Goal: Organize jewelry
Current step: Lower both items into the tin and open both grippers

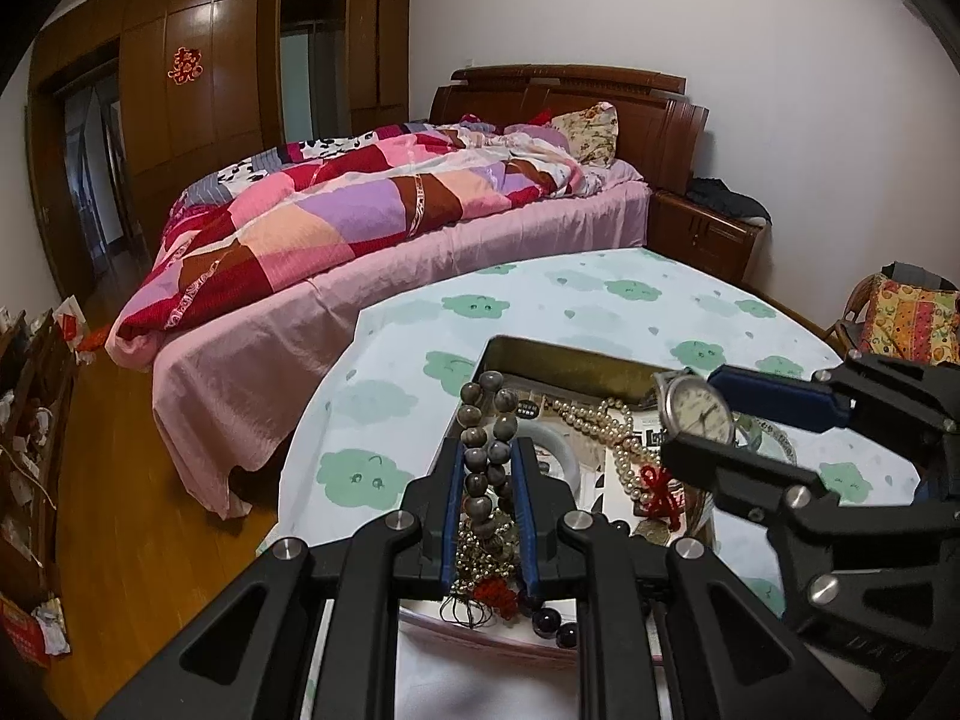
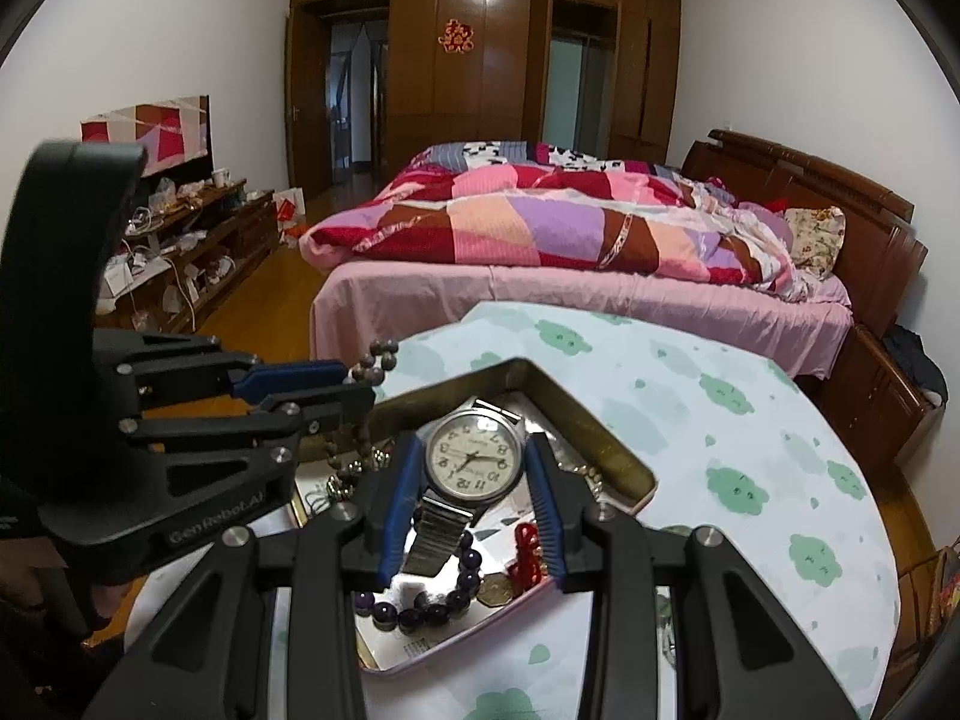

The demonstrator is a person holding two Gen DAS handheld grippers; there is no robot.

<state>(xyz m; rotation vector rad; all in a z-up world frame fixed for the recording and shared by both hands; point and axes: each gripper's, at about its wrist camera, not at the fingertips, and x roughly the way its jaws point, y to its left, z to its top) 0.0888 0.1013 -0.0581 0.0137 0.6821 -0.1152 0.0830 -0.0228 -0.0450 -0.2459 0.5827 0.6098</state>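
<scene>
Over the tin: both grippers hang above the open metal tin (image 2: 624, 456) on the cloud-print tablecloth (image 2: 750, 420), each with a piece lifted out of the jumble
Left gripper (image 1: 487, 468): narrow, pinched on the grey bead strand (image 1: 489, 414), whose loop rises toward 12 o'clock past the tips while the rest trails down between the fingers
Right gripper (image 2: 474, 474): closed against the rim of the wristwatch (image 2: 472, 459), dial up, its metal band drooping toward 6 o'clock
Still in the tin: pearl necklace (image 1: 606, 426) at about 1 o'clock from the left tips, red knot charm (image 1: 660, 495), purple bead bracelet (image 2: 432, 603) under the band, a coin (image 2: 495, 591)
Risk, snagging: the bead strand's lower end seems to lie among a gold chain and red tassel, so pulling up could likely drag them along
Risk, slipping: the watch is held only by its round smooth case; a tilt or jolt may let it twist out and drop on the pieces below
Risk, collision: the two grippers sit close together, and crossing paths could knock either piece loose
</scene>
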